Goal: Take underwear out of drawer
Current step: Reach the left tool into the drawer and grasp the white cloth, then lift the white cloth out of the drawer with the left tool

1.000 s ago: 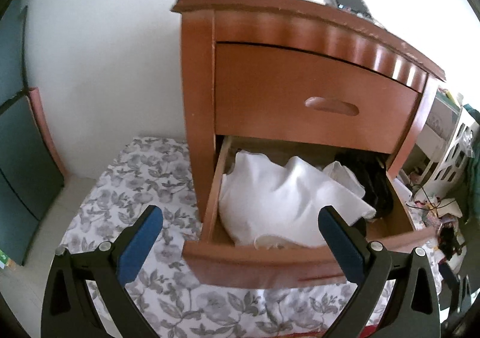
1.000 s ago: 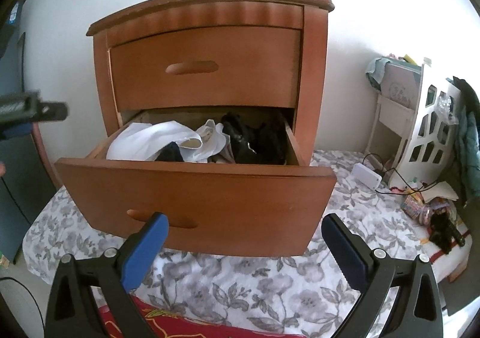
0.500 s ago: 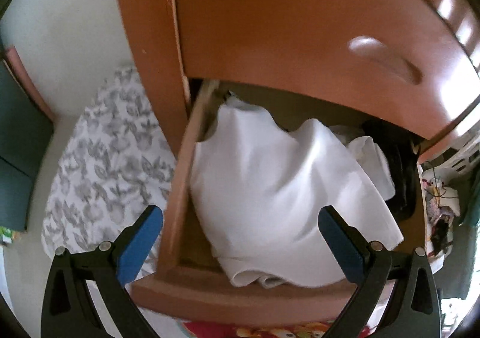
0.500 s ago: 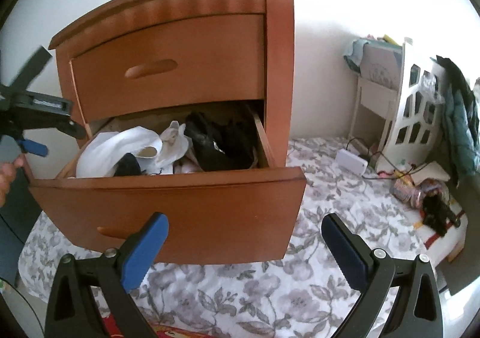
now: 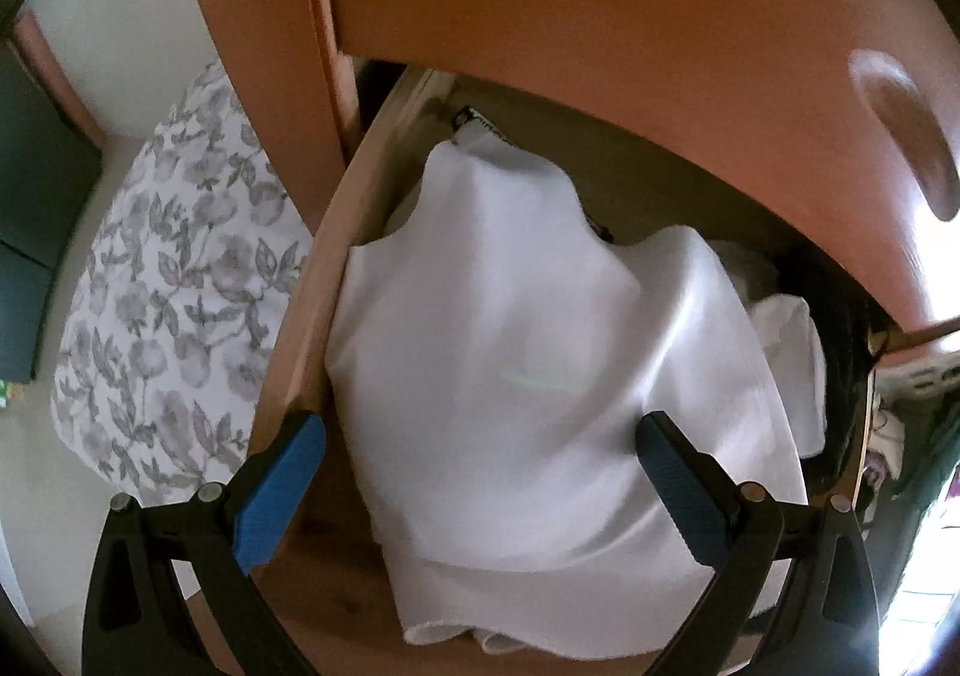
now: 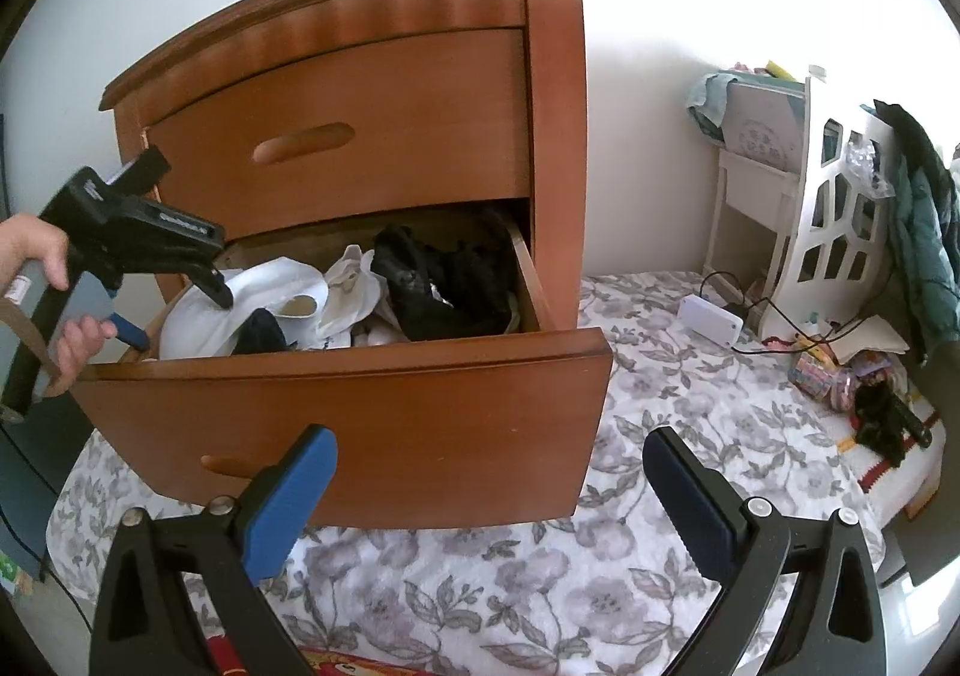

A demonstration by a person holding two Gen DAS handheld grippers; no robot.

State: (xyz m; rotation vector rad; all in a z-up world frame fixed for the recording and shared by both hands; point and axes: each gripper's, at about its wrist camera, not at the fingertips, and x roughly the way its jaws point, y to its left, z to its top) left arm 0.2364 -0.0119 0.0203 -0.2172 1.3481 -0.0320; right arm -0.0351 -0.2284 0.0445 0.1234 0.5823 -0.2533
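With the drawer (image 6: 360,418) pulled open, the white garment (image 5: 540,376) lies in its left half, filling the centre of the left wrist view. The left gripper (image 5: 480,472), jaws apart and holding nothing, hangs directly over the garment's lower part, its near hem running across the frame. The right gripper (image 6: 489,487), also spread and empty, sits at lower centre, outside the drawer front; the left is nearer.

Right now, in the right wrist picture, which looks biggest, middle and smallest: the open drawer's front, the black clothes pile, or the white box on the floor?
1. Open drawer's front, by far.
2. Black clothes pile inside the drawer.
3. White box, though it sits farther back, so it may look smaller than it is.
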